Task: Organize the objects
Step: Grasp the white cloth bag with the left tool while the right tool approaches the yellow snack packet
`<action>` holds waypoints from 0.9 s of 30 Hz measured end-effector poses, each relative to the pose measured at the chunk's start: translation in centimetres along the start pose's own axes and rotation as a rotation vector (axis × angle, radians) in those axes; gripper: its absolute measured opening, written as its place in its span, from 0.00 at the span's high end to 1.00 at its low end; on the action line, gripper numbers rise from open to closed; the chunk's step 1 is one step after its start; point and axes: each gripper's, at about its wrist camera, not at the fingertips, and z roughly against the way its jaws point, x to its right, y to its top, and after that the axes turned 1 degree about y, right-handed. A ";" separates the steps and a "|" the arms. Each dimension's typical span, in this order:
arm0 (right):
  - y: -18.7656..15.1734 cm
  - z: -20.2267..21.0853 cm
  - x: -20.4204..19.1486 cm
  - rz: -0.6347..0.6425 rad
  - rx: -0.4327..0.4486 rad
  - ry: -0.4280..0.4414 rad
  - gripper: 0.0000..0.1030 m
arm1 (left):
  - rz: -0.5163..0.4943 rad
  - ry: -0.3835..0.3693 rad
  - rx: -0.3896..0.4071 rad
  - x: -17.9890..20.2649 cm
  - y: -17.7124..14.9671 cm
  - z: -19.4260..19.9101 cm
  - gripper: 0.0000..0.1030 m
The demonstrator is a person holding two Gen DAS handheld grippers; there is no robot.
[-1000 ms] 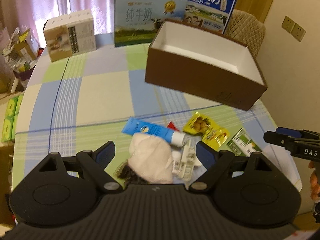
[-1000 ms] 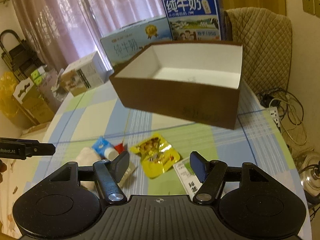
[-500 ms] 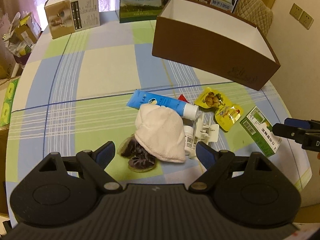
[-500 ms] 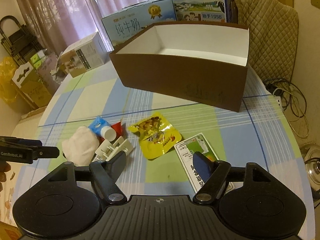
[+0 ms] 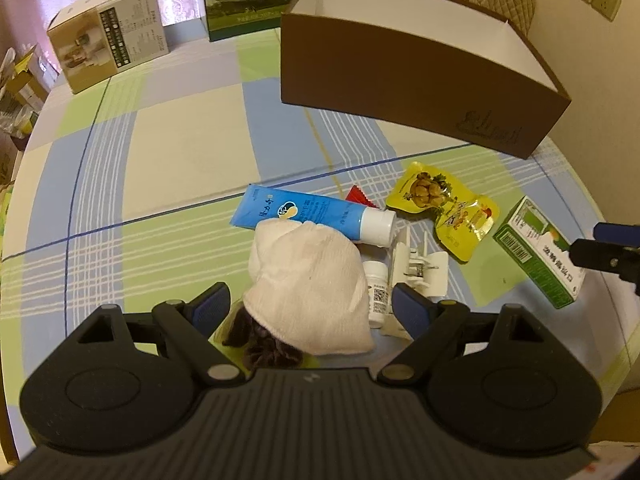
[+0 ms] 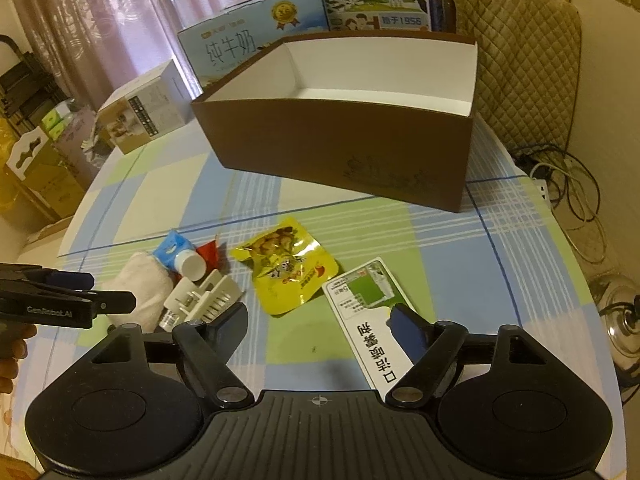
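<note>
White cloth lies between the empty, wide-open left tool, whose closing fingers could also snag the bottle beside it, while the right tool, just opening, holds nothing.

Each gripper is black plastic. The left gripper has two round bumps at the back, a ribbed middle part, silver screws on its arms and blue pads on its fingers. The right gripper looks the same. White letters read "GenRobot.AI" on the left one's side.
</note>
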 end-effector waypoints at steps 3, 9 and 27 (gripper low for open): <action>0.0 -0.3 0.1 -0.007 -0.006 -0.006 0.27 | -0.010 0.011 -0.016 -0.1 0.5 -1.2 0.17; 0.2 -0.7 0.3 -0.022 -0.015 -0.021 0.26 | -0.041 0.025 -0.043 0.1 1.3 -3.1 0.17; 0.3 -1.9 0.9 -0.066 -0.050 -0.051 0.26 | -0.095 0.022 -0.060 0.7 1.7 -4.7 0.45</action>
